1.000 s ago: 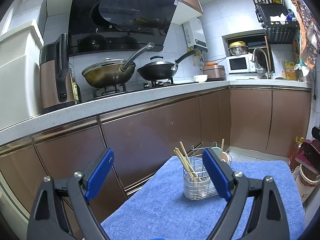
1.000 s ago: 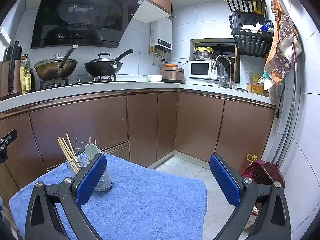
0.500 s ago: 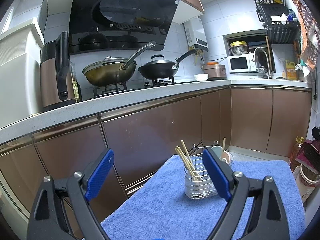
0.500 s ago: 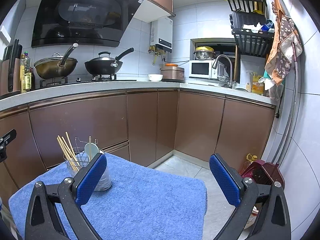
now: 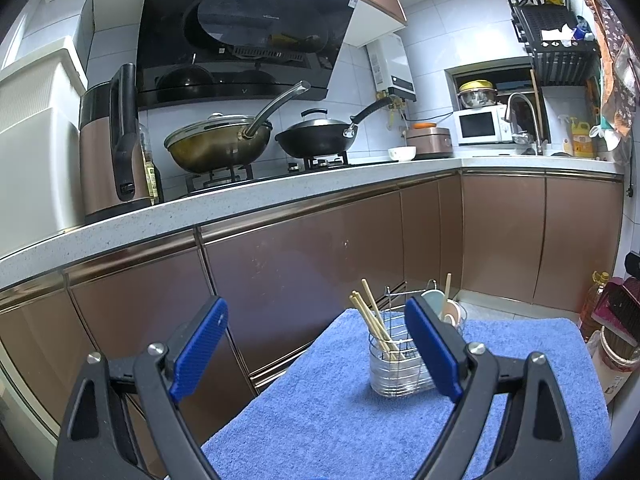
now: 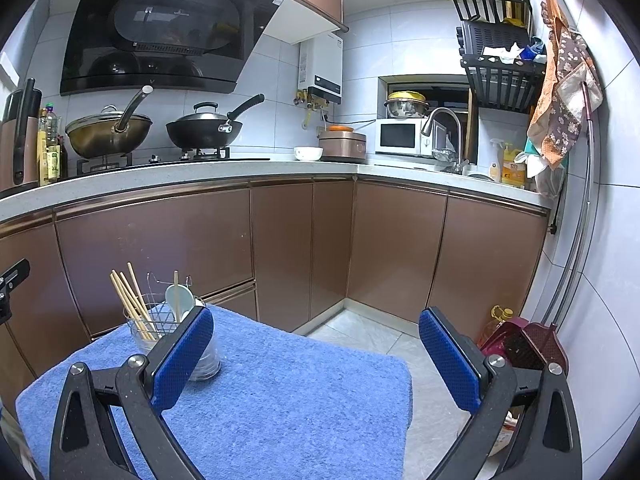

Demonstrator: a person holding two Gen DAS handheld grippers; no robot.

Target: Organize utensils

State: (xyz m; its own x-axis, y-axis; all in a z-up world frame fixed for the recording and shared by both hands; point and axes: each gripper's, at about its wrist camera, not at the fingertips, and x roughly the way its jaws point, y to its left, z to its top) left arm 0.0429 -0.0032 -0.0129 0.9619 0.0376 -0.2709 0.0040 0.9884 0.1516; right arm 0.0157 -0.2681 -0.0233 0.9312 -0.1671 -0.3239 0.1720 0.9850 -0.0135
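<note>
1. Kitchen cabinets (image 5: 304, 264) faced me behind the blue towel (image 6: 280, 400).
2. I kept both the left gripper (image 5: 320, 344) and right gripper (image 6: 316, 356) spread wide, empty, unmoved since before.
3. Chopsticks (image 5: 370, 316) and spoons (image 6: 178, 300) stood in the wire utensil holder (image 5: 394, 364) on the towel, partly hidden by one finger in each view.

The range hood (image 5: 240, 32) bears a small "V" mark on its lower glass; other labels are illegible.

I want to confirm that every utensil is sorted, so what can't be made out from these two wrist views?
- Left wrist view: the utensil holder has its right half and most of the spoons hidden by the left gripper finger.
- Right wrist view: the holder's lower right is hidden behind the right gripper finger.
- Both views: the blue towel near edge is cut off by the frame.
</note>
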